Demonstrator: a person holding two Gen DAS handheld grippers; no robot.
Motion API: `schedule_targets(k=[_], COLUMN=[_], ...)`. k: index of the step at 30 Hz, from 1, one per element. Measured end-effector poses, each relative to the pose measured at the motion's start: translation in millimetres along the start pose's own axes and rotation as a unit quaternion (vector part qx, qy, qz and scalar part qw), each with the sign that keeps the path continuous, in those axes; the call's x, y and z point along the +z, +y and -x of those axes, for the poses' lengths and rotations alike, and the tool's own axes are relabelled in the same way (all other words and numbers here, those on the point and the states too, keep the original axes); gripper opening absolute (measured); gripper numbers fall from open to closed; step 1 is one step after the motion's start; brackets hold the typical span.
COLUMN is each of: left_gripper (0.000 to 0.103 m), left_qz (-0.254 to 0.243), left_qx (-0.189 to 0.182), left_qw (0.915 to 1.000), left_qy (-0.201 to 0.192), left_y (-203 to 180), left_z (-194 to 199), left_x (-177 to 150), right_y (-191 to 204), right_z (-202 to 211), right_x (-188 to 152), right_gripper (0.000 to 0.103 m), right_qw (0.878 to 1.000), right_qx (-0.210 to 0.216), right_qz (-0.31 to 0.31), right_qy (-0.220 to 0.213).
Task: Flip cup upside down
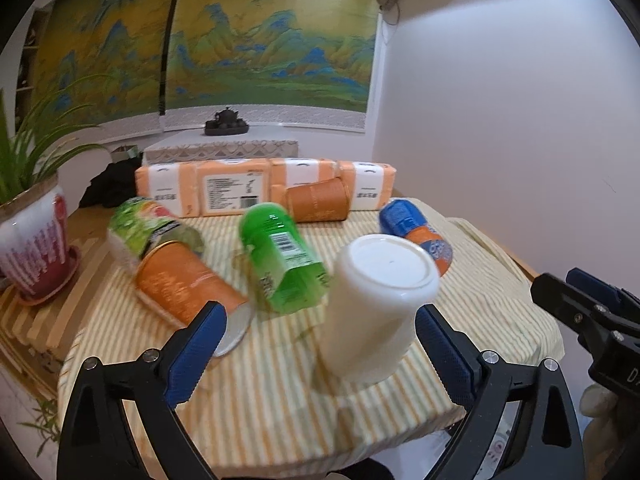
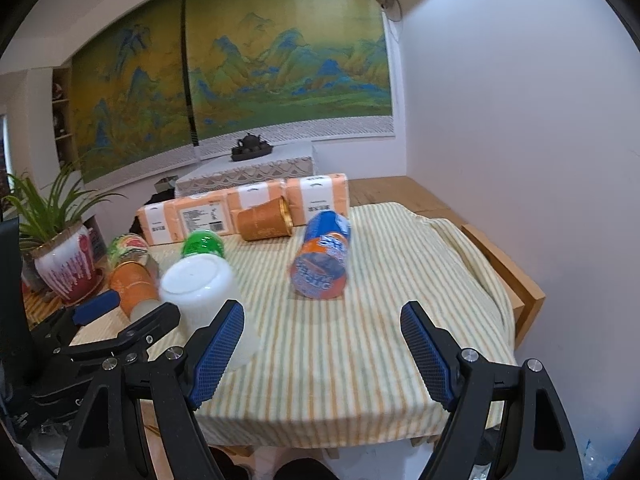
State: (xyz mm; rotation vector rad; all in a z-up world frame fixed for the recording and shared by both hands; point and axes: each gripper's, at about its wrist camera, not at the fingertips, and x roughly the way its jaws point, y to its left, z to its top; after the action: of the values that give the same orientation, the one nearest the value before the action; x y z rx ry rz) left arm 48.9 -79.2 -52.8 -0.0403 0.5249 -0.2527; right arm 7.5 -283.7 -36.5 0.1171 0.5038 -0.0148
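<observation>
A white cup (image 1: 376, 304) stands upside down on the striped cloth, base up, near the table's front edge. My left gripper (image 1: 316, 344) is open around the space just in front of it, fingers apart and not touching it. The cup also shows in the right wrist view (image 2: 204, 300) at the left. My right gripper (image 2: 322, 348) is open and empty over the cloth, to the right of the cup. The right gripper also shows at the right edge of the left wrist view (image 1: 592, 312).
Lying on the cloth (image 1: 280, 384) are a green bottle (image 1: 284, 260), an orange cup (image 1: 184, 284), a blue-and-orange can (image 2: 322, 256), a green packet (image 1: 148, 224) and a second orange cup (image 1: 320, 200). Orange packs (image 1: 224, 188) line the back. A potted plant (image 1: 32, 248) stands left.
</observation>
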Motion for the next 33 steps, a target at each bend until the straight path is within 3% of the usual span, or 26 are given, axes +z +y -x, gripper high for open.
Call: schedule_targets(k=[3,9,11,17,24,33], left_gripper=[0.097,0.097,0.103,0.103,0.103,0.103], left_qz=[0.01,0.018,0.017,0.008,0.017,0.043], left_qx=[0.014,0.047,0.058,0.092,0.107,0.109], left_qw=[0.9999,0.9986,0.9979,0.9941,0.9908,0.9895], left_qy=[-0.003,-0.014,-0.024,-0.058,-0.082,-0.084], left_y=[13.0,33.5,36.7,36.9,36.2,45.0], left_z=[14.0,45.3,57.7,94.2,123.0,134.4], left_x=[-0.7,2.4,4.0,8.4,7.8,4.8], right_y=[10.7,29.3,34.6,47.4,55.8,55.7], right_z=[3.4,9.0,10.1,15.5,25.2,41.1], right_x=[1.4,2.8,3.1,2.5,2.6,1.7], right_gripper=[0.085,0.088,0.091,0.095,0.096,0.096], right_qw=[1.0,0.999,0.998,0.997,0.996,0.995], right_qx=[0.011,0.035,0.043,0.057,0.056,0.043], right_qz=[0.01,0.023,0.026,0.037,0.043,0.043], right_qy=[-0.014,-0.03,-0.033,-0.043,-0.057,-0.076])
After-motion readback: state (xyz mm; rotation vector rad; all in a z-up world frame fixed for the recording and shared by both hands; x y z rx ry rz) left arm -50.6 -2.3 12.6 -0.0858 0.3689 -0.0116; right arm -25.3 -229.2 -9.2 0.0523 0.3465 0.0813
